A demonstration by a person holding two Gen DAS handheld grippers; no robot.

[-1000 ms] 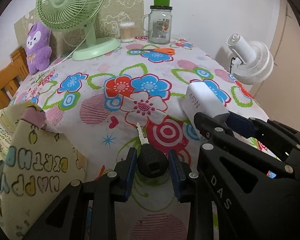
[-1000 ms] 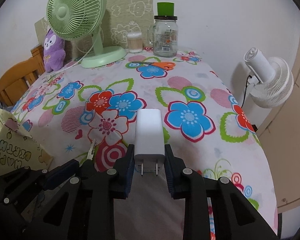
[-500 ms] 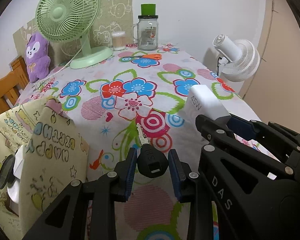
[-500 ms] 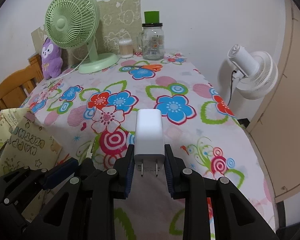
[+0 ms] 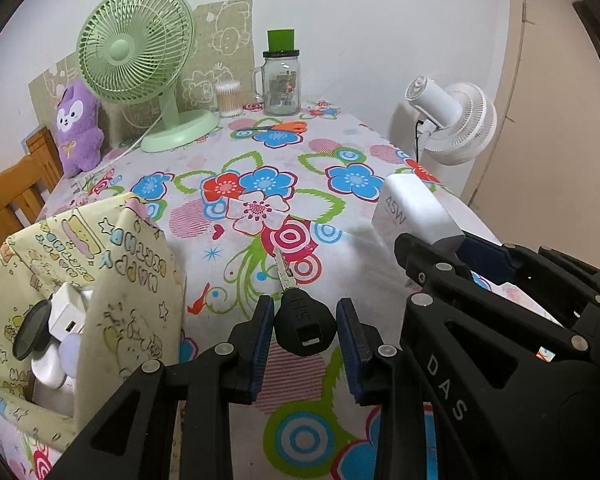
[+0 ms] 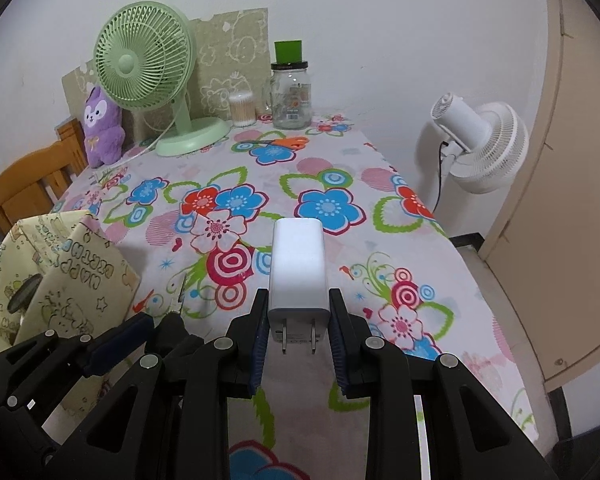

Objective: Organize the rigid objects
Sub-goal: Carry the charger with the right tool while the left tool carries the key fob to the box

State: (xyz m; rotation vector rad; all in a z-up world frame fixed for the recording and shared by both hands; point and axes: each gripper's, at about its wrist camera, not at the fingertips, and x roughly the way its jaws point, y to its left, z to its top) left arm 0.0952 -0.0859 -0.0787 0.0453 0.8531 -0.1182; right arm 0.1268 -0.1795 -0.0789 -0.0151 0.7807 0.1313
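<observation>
Here, 2 hand-held grippers hang side by side above a flowered tablecloth (image 6: 340, 184), each with its load pinched and clear of the cloth. The left gripper (image 5: 305, 334) has its blue pads (image 5: 265, 332) clamped on the black plastic head of a key (image 5: 303, 322), the metal blade poking out toward the far end of the table. The right gripper (image 6: 298, 330) is closed on the plug end of a white charger (image 6: 298, 268), the 2 prongs pointing back at the camera and the smooth body jutting forward.

Both items look light and stiff. The key's rounded head offers little flat face, so a grip across its widest part, as now, seems the safest; the blade would likely twist if caught on an edge. The charger's glossy shell looks slippery, and a hold low on its flat sides, near the prongs, appears firm enough.

At near left stands an open paper gift bag (image 5: 112, 280), printed with birthday lettering, already holding another white charger (image 5: 66, 314) and a dark round disc (image 5: 30, 336); it is probably where these 2 go. Farther off, a green desk fan (image 5: 140, 60), a purple plush toy (image 5: 78, 128), a glass jar (image 5: 281, 84) and orange scissors (image 5: 288, 126) line the far end, with a white fan (image 5: 456, 120) beyond the right edge.
</observation>
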